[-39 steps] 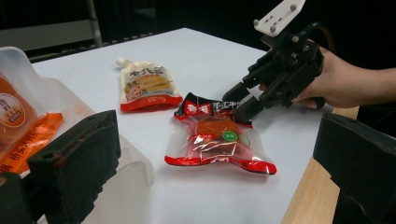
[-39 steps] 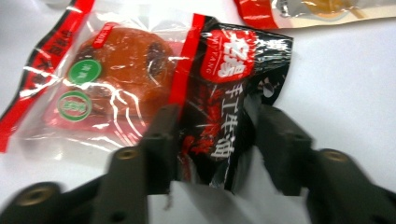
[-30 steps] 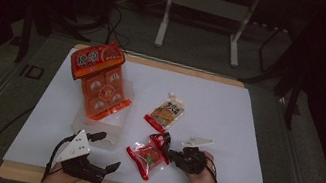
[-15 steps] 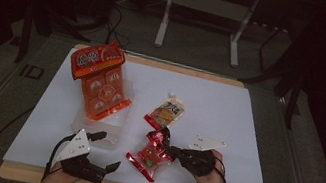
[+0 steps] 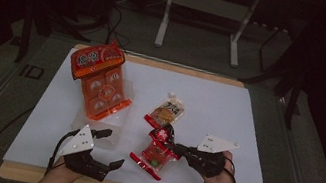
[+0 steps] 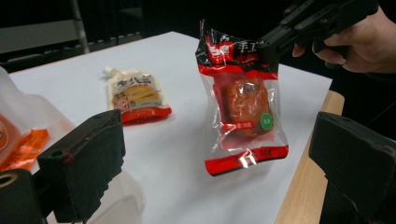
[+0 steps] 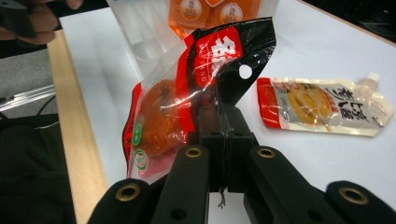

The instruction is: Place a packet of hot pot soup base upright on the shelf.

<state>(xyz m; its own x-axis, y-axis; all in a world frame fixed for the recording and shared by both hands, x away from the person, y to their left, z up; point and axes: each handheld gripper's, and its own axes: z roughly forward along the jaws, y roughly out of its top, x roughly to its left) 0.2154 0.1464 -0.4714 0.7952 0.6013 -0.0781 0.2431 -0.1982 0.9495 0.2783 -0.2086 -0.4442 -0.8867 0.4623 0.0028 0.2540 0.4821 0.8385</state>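
Right gripper jaws clamped on red snack packet, lifted off white table; left gripper jaws apart, holding nothing.

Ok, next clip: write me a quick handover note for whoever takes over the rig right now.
Right gripper: shut on the red snack packet, pinching its top edge; packet lifted, hanging clear of the table.
Left gripper: open, holding nothing, at the near edge beside the clear plastic bag.
Spout pouch lies flat mid-table; orange multipack sits at the bag's far end.
Done: packet picked up.
Left: probably bagging it; nothing placed yet.
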